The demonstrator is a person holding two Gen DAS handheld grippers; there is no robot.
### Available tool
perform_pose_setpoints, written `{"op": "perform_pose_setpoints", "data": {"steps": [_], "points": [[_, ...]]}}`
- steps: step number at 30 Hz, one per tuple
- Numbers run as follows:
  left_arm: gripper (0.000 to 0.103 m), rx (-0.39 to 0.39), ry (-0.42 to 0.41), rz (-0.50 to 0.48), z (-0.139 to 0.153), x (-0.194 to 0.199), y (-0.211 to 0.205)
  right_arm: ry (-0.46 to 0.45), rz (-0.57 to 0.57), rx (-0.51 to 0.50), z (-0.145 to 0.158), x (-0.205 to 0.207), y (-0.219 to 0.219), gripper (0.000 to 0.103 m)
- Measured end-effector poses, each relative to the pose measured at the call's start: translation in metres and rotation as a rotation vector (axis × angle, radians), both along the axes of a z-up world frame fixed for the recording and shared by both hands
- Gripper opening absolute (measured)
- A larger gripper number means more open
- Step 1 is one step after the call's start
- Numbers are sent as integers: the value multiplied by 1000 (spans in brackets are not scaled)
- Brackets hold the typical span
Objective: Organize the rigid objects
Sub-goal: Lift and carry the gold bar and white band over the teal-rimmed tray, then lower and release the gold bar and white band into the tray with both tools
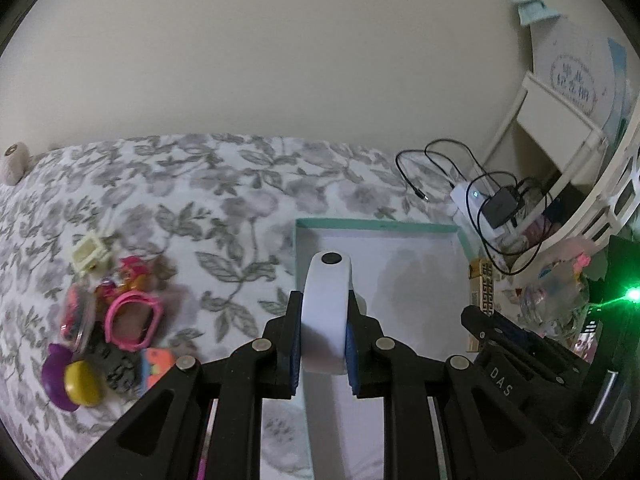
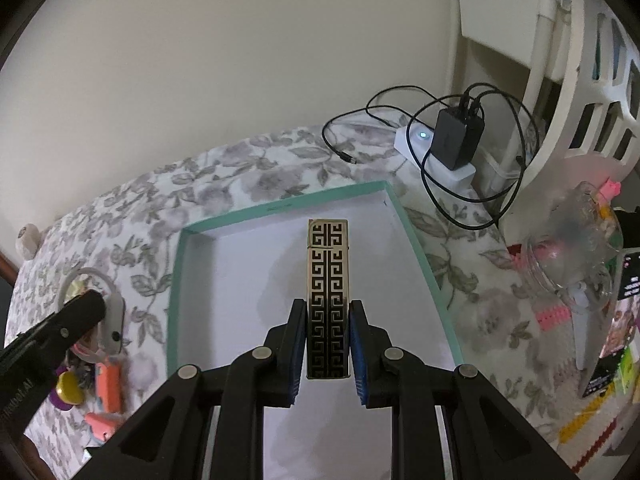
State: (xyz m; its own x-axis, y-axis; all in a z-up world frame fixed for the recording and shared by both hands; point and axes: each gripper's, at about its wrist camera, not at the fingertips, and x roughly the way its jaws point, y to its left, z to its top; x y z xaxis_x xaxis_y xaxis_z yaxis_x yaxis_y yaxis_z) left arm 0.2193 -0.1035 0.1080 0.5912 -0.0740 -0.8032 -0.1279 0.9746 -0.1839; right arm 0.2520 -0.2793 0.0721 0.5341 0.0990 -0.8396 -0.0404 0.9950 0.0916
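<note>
My left gripper (image 1: 323,316) is shut on a white wristband (image 1: 325,292) with a dark round button, held above the near left part of a teal-rimmed white box lid (image 1: 376,225). My right gripper (image 2: 328,320) is shut on a gold lighter with a black key pattern (image 2: 328,276), held over the middle of the same lid (image 2: 176,276). The lighter and right gripper (image 1: 486,312) also show at the right in the left wrist view. The left gripper (image 2: 60,328) with the wristband (image 2: 114,316) shows at the left in the right wrist view.
A pile of small toys lies on the floral bedspread at left: pink ring (image 1: 134,320), purple and yellow pieces (image 1: 72,380), cream buckle (image 1: 92,254), orange pieces (image 2: 108,392). A power strip with charger and cables (image 2: 452,144) sits beyond the lid. A clear jar (image 2: 576,256) and white basket (image 2: 592,92) are right.
</note>
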Motion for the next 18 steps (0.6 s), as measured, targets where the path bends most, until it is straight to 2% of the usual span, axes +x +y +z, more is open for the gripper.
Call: {"op": "perform_pose_setpoints", "data": {"steps": [9, 18], "points": [[19, 6, 66, -32, -35, 31, -20, 42, -4, -18, -27, 18, -5, 22], [19, 7, 123, -34, -58, 39, -28, 117, -5, -30, -52, 22, -7, 24]]}}
